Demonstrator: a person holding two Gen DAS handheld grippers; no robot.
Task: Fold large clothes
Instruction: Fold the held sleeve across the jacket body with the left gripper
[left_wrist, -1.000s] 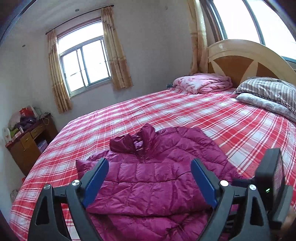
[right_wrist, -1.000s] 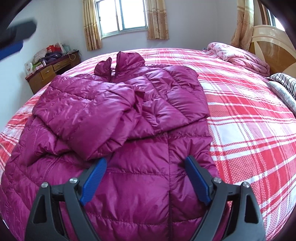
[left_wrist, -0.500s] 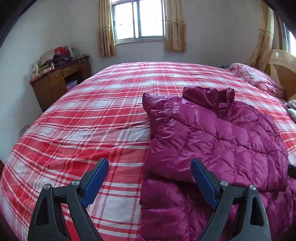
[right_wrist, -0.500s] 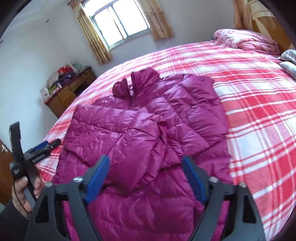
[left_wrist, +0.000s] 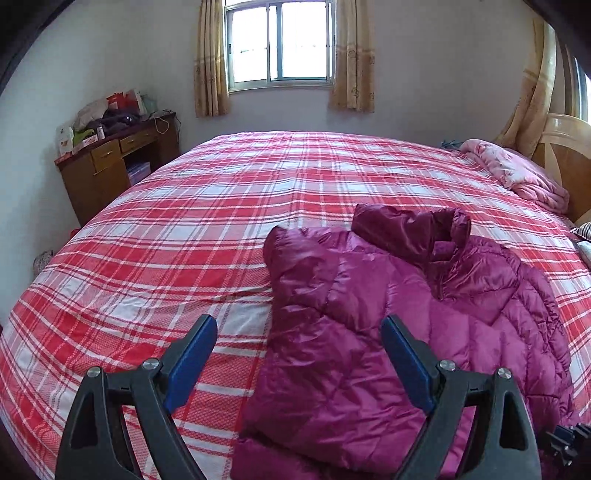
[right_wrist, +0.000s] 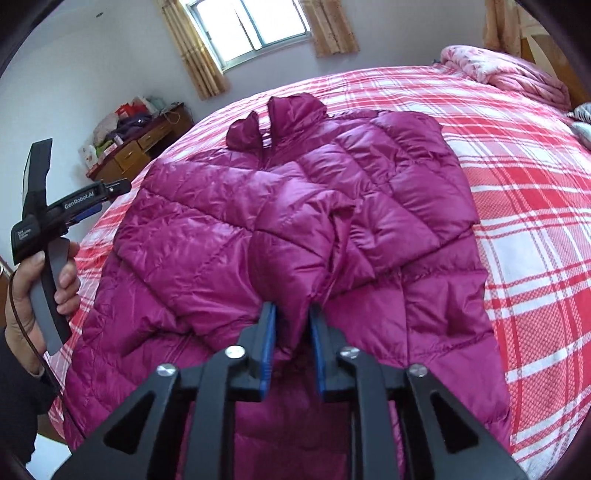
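Left wrist cam: over my bed's (left_wrist: 221, 229) near edge, angled down toward the window (left_wrist: 282, 40). Right wrist cam: close above the jacket (right_wrist: 295, 221), same heading. Shared: jacket, bed, window, desk (left_wrist: 110, 162).

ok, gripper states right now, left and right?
Left gripper: open, holding nothing, above the bed beside the jacket.
Right gripper: fingers have just been closing, pinching a fold of the jacket.

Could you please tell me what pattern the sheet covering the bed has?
The bed sheet is a red-and-white plaid check, best seen in the left wrist view.
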